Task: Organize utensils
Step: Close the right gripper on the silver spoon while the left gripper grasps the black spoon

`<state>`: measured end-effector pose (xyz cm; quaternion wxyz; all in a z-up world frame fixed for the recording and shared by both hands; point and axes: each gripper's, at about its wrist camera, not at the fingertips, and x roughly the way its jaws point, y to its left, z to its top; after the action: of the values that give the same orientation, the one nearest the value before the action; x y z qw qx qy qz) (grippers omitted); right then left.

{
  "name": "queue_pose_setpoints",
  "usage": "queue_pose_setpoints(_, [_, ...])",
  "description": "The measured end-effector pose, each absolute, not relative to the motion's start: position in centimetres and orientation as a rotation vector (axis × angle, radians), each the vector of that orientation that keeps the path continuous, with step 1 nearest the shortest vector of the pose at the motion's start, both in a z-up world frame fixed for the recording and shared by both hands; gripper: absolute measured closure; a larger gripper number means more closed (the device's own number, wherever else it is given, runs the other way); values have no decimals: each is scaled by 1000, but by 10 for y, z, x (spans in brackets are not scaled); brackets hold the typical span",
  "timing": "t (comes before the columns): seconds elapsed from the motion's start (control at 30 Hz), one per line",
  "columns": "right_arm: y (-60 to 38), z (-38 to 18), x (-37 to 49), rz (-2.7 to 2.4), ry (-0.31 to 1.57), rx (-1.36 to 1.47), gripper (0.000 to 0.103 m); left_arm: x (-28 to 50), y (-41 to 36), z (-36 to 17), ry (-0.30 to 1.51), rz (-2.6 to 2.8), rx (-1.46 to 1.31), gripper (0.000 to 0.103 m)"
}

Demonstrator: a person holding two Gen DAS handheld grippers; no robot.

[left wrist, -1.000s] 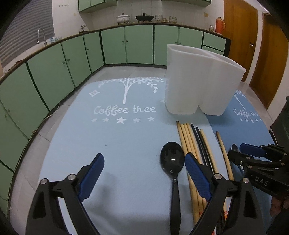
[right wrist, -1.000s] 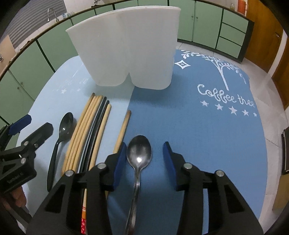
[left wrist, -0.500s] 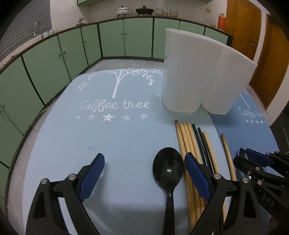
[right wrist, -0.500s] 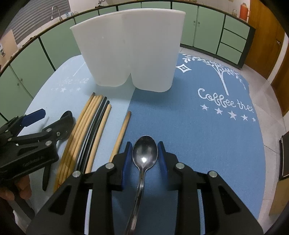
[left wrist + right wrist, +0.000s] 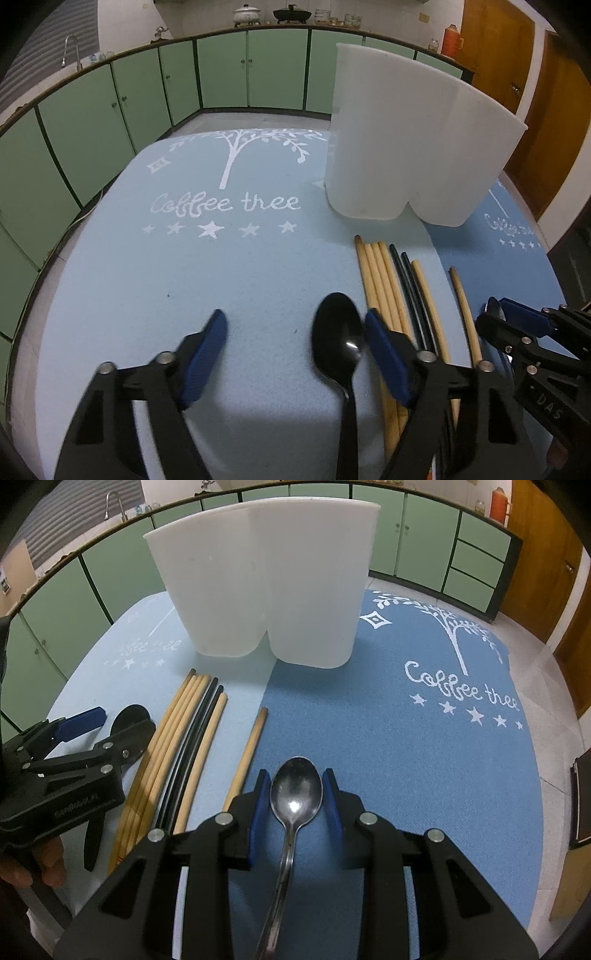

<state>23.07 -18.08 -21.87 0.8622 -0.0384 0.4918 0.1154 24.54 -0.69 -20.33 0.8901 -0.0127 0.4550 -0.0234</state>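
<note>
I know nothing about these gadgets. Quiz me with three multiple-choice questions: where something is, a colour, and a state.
1. Where does the black spoon lie?
A. left of the chopsticks
B. in the white holder
C. on the floor

2. What colour are the gripper pads?
A. red
B. blue
C. yellow

3. What is between the right gripper fingers?
A. nothing
B. a chopstick
C. the metal spoon

Answers: 1 A, it lies on the mat beside the bundle. 2 B, both pairs show blue. 3 C, its bowl sits between closed-in pads.
</note>
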Motion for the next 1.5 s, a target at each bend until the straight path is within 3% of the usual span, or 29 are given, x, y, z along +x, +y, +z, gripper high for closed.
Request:
queue_pose_setpoints(0.1, [-181, -219, 231, 242, 1030, -81, 75, 244, -4, -201, 937, -72, -40, 59])
queue_pose_setpoints(0.17, [-183, -218, 230, 239, 1028, -68, 76, 242, -3, -199, 929, -94, -51, 81])
queue_pose_setpoints(0.23, [-186, -217, 228, 242, 1020, -51, 76, 238, -2, -197, 921, -122, -61, 91])
queue_pose_setpoints(0.4, [-195, -205, 219, 257, 950, -16, 76, 222, -1, -184, 843, -182, -54, 99])
queue_pose_setpoints(0.87, [-205, -181, 209, 265, 880, 4, 76, 204, 3, -163, 732, -209, -83, 99])
queue_pose_setpoints(1.13, [-203, -199, 213, 245, 947, -12, 76, 218, 9, -195, 893, -172, -78, 99])
queue_pose_setpoints(1.2, [-203, -200, 213, 245, 948, -18, 76, 220, 11, -201, 920, -155, -54, 94])
queue_pose_setpoints(1.33, [-202, -204, 214, 244, 955, -21, 76, 218, 7, -197, 925, -133, -21, 48])
queue_pose_setpoints(1.5, [-201, -207, 215, 252, 959, -24, 76, 225, 1, -204, 948, -88, -4, 47])
